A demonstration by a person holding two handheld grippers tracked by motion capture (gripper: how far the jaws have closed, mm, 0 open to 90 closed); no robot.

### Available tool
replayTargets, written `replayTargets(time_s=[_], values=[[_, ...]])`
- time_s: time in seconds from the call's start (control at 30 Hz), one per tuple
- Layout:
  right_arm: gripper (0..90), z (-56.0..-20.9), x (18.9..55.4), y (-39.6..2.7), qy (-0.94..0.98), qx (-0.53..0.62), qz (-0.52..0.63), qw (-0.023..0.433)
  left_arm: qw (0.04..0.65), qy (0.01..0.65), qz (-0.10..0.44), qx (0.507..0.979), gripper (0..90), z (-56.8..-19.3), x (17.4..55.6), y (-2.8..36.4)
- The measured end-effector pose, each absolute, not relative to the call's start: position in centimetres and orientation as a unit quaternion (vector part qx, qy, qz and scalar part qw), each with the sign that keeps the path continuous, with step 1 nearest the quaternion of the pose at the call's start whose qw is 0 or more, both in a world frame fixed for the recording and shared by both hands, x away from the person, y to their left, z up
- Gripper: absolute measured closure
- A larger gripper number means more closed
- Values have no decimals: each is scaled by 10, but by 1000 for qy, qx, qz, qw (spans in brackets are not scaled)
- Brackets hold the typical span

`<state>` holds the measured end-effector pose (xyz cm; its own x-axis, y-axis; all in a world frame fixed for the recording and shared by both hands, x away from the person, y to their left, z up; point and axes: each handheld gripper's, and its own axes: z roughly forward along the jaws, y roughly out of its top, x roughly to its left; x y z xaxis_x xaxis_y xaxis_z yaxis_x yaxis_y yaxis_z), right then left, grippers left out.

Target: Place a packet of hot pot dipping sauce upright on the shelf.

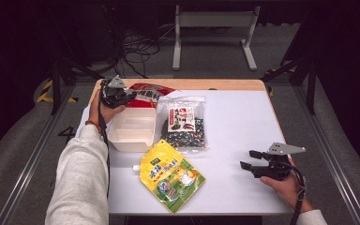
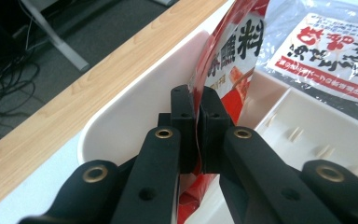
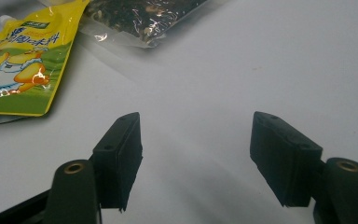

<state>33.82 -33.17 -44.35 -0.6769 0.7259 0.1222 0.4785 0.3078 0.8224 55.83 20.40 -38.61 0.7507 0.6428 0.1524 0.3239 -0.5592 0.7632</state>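
My left gripper [image 1: 132, 96] [image 2: 198, 116] is at the table's far left corner, shut on the edge of a red and white packet [image 1: 151, 91] [image 2: 237, 51] that lies behind a white plastic tray [image 1: 131, 129] [image 2: 307, 135]. The packet stands pinched between both pads. My right gripper [image 1: 247, 159] [image 3: 198, 158] rests low at the near right, open, with bare white tabletop between its jaws. A clear bag of dark pieces [image 1: 183, 124] [image 2: 326, 46] [image 3: 140, 14] lies beside the tray. A yellow spouted pouch [image 1: 171, 176] [image 3: 23, 60] lies in front of it.
The white mat [image 1: 234, 122] covers a wooden table whose far edge [image 1: 206, 84] shows behind the packet. Beyond the table are a metal stand [image 1: 213, 21] and loose cables [image 1: 138, 49] on the floor. The tray has nothing in it.
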Motion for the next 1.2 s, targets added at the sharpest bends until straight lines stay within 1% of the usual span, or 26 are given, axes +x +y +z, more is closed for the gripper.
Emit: replayTargets(time_s=[0.07,0.33,0.47,0.6,0.63,0.7,0.73,0.77,0.8,0.83,0.87,0.93,1.03,1.13,1.2], values=[[341,-443,338,-332,796,378,452,136,367,290,212,858,877,-391,560,203],[334,-444,339,-333,795,380,453,134,382,300,205,850,879,-397,560,208],[329,-443,338,-332,797,378,453,132,401,308,194,841,875,-399,560,211],[325,-443,339,-333,796,379,452,134,413,302,194,837,792,-395,558,213],[324,-443,339,-333,796,380,452,134,416,306,201,833,764,-393,558,214],[323,-443,339,-334,796,379,453,132,429,315,207,821,674,-389,557,216],[323,-443,339,-334,797,378,452,133,445,311,212,813,656,-385,555,218],[323,-443,339,-334,797,378,452,132,452,311,214,809,681,-383,553,218],[323,-444,339,-334,797,379,452,132,454,308,214,809,685,-382,553,218],[323,-444,339,-334,797,379,453,131,452,303,209,812,727,-381,553,217],[323,-444,339,-334,797,378,452,131,446,297,205,819,808,-381,552,215],[323,-444,339,-334,797,378,453,130,436,297,207,824,894,-381,553,212],[324,-444,339,-333,798,377,453,129,435,304,201,823,900,-383,553,213],[324,-444,339,-333,798,378,452,129,420,301,195,834,900,-388,554,214],[324,-445,340,-333,797,378,453,128,394,297,193,848,900,-393,555,210]])
